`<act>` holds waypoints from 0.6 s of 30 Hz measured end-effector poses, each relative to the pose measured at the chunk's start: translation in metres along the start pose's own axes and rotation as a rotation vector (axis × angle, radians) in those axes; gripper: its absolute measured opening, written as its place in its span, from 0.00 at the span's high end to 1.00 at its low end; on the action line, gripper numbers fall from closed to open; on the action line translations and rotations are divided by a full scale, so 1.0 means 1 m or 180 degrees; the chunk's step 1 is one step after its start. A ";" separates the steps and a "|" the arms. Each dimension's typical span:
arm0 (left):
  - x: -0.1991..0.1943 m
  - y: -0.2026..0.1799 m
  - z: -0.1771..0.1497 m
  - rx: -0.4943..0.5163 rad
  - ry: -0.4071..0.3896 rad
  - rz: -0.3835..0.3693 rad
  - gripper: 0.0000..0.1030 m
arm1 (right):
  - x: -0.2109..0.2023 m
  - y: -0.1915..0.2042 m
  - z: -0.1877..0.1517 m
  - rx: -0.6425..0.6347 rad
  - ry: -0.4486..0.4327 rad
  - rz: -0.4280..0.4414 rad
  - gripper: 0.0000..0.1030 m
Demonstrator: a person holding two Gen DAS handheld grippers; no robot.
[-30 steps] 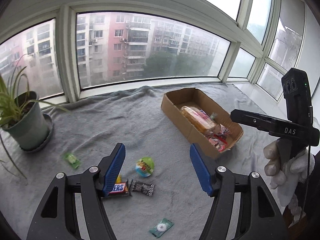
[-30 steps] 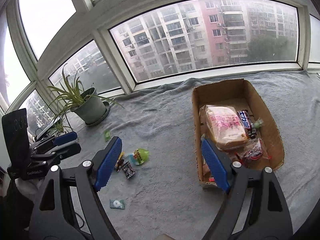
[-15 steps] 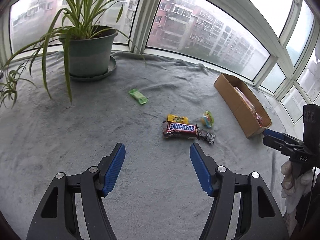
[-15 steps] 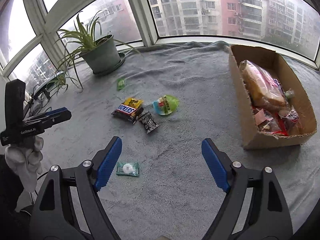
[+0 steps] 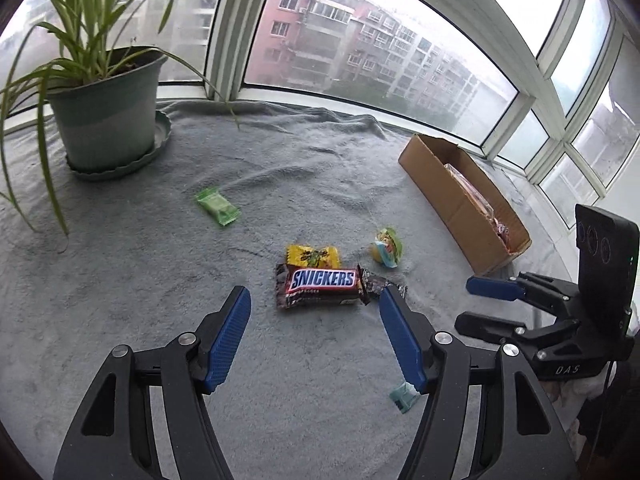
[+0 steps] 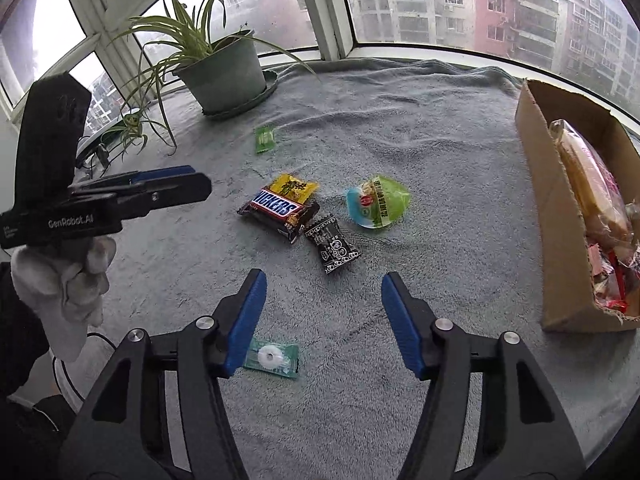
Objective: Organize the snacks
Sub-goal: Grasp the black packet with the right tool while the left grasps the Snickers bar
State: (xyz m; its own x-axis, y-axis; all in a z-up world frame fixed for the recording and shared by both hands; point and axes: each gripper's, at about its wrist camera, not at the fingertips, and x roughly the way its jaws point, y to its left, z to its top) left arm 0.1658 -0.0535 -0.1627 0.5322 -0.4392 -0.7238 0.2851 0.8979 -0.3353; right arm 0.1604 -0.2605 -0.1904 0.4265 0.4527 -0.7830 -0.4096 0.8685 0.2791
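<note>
Snacks lie scattered on a grey blanket (image 5: 120, 280) spread over the window ledge. The left gripper (image 5: 314, 302) has its blue fingers (image 5: 228, 340) standing moderately wide with nothing between them; just ahead of the fingertips, between their lines, lies a Snickers bar (image 5: 320, 284). Touching the bar's far edge is a yellow candy packet (image 5: 312, 255), and at its right end, just beyond the right fingertip, a black-wrapped candy (image 5: 380, 282). Farther ahead and right of these sits a green-lidded jelly cup (image 5: 387, 246). Well ahead to the left lies a green wrapped candy (image 5: 218, 206), and beyond it a potted spider plant (image 5: 104, 120) on a saucer. A teal mint packet (image 5: 404, 396) peeks out from under the right finger.

The right gripper (image 6: 324, 294) has just been closing its jaws; its fingers (image 6: 244, 320) stand apart, narrower than the left pair, gripping nothing. In its view the mint packet (image 6: 276, 356), with a white ring mint inside, lies under the left finger, partly hidden by it. The black-wrapped candy (image 6: 332, 246) sits just ahead between the fingertips, the Snickers bar (image 6: 280, 210) ahead to the left, the jelly cup (image 6: 378, 202) ahead to the right. Well off to the right stands an open cardboard box (image 6: 556, 208) holding a bagged bread loaf (image 6: 592, 184) and red-wrapped snacks (image 6: 612, 280). A white-gloved hand (image 6: 68, 280) holds the left gripper at far left.
</note>
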 end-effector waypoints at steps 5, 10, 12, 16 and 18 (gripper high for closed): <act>0.031 0.001 0.020 0.0036 0.0187 -0.0140 0.47 | 0.019 0.003 0.006 -0.0071 0.0102 0.0026 0.49; 0.060 0.004 0.033 0.0052 0.0397 -0.0213 0.61 | 0.033 0.006 0.011 -0.0170 0.0181 -0.0007 0.54; 0.066 0.006 0.034 0.0034 0.0495 -0.0321 0.61 | 0.037 0.006 0.013 -0.0199 0.0198 -0.0022 0.54; 0.074 0.002 0.030 0.0127 0.0653 -0.0345 0.61 | 0.046 0.004 0.016 -0.0236 0.0248 -0.0056 0.54; 0.073 0.001 0.026 0.0167 0.0678 -0.0334 0.61 | 0.049 0.004 0.017 -0.0242 0.0265 -0.0049 0.54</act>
State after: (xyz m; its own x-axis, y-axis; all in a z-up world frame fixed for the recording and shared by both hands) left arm 0.2256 -0.0856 -0.1995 0.3190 -0.5091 -0.7994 0.3739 0.8426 -0.3875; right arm 0.1933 -0.2317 -0.2182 0.3660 0.4182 -0.8314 -0.4648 0.8561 0.2260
